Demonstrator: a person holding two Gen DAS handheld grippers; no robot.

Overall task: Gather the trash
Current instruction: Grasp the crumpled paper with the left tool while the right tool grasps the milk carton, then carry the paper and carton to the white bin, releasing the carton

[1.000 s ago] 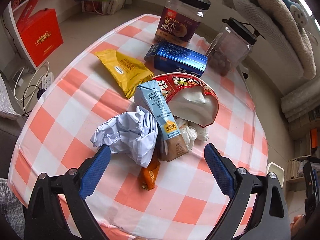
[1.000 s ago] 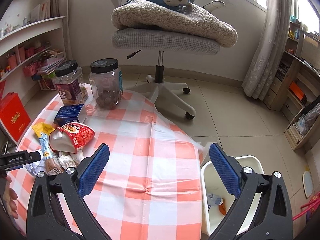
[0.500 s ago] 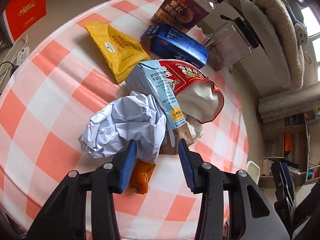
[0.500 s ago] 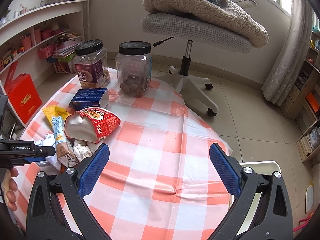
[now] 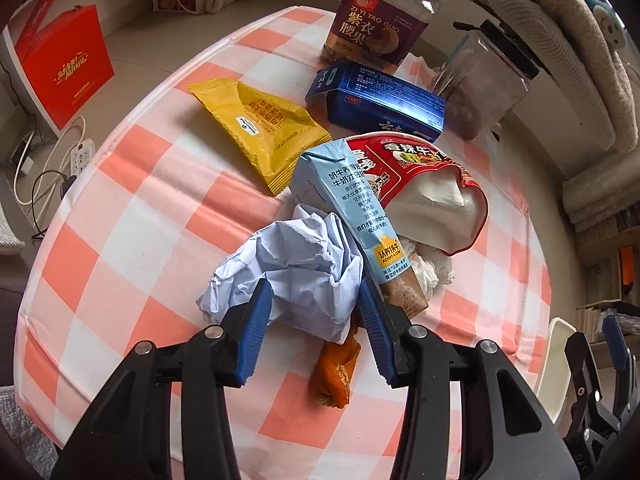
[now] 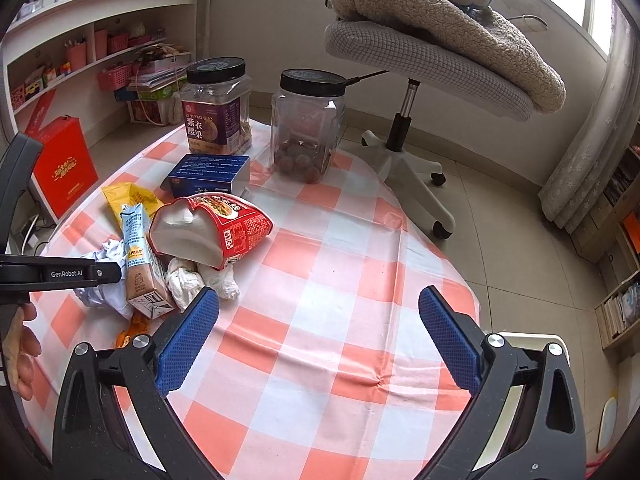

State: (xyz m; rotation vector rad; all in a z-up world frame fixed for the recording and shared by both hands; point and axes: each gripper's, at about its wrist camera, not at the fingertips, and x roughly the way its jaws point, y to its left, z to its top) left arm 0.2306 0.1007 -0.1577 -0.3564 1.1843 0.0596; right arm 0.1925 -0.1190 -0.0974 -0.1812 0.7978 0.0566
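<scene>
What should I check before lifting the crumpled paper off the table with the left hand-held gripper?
1. Grip: the left hand-held gripper has just been closing, and both blue pads now press the crumpled paper. ok.
2. Only the paper in the jaws: the milk carton leans against the right pad and may be pinched or dragged. cannot tell.
3. Orange peel lies partly under the paper and could come along. not ok.
4. Right hand-held gripper is open, empty, over bare tablecloth, free to help. ok.
5. Bin: a white rim shows past the table edge; its inside is hidden. cannot tell.
</scene>
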